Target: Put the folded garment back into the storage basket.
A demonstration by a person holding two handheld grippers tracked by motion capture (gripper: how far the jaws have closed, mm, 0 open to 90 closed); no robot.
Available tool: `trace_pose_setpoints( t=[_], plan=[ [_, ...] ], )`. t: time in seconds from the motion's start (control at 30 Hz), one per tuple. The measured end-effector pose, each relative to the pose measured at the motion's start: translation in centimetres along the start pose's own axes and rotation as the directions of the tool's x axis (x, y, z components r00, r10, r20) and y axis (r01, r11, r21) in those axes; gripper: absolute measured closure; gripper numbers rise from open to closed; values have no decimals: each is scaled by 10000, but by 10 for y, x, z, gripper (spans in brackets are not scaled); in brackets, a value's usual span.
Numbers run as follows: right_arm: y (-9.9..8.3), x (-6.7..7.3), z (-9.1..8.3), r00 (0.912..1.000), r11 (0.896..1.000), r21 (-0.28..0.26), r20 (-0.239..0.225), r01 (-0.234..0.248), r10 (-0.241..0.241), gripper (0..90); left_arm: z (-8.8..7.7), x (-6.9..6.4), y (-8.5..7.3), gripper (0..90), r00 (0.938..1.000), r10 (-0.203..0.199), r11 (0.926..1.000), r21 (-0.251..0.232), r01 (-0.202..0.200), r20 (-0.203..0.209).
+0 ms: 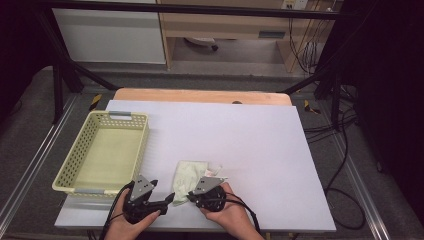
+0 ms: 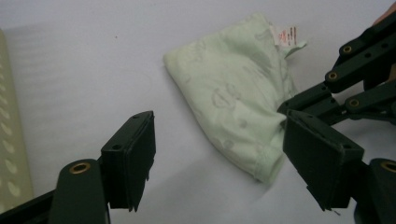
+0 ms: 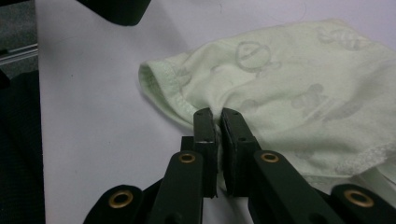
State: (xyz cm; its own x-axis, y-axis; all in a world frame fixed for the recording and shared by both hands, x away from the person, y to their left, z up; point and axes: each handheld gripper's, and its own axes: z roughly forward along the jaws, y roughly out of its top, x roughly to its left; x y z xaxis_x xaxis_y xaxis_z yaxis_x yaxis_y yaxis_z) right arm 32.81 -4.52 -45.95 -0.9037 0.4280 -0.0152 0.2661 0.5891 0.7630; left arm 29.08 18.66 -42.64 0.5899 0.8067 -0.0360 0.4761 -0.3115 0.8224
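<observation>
Nearest the lens, low in the high view: two hands, each gripping a black tool. Going left to right. Pale yellow perforated plastic basket (image 1: 102, 150) at left of frame, empty, on the white table sheet (image 1: 250, 145). Just right of it, low centre-left, left gripper (image 1: 169, 200) with jaws spread wide apart, holding nothing, aimed at the near hemmed end of the cloth. Centre bottom: pale green printed cloth garment (image 1: 187, 176), crumpled flat on the sheet (small white label at its far edge). Right gripper (image 3: 218, 114) pinched tight on a fold near the hem.

Risks, as a judgement: thin bite of fabric, so likely to slip free on a sharp lift; left jaws possibly closing on the right tool's linkage, close beside them, instead of cloth.
</observation>
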Motion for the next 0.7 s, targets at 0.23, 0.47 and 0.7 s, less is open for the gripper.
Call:
trace_pose_setpoints(
  t=[0.23,0.47,0.7],
  plan=[
    [-3,4,-9,9978,9987,63,-420,-508,510,864,10,-5,17,255,9996,161,9990,-406,-171,-241],
    [-8,21,-21,9974,9980,345,-486,-525,541,863,48,-1,56,249,9998,75,10000,2,-75,203],
    [-9,21,-19,9981,9982,503,-499,-332,357,862,72,13,50,289,9992,-386,9991,180,388,-124]
  ],
)
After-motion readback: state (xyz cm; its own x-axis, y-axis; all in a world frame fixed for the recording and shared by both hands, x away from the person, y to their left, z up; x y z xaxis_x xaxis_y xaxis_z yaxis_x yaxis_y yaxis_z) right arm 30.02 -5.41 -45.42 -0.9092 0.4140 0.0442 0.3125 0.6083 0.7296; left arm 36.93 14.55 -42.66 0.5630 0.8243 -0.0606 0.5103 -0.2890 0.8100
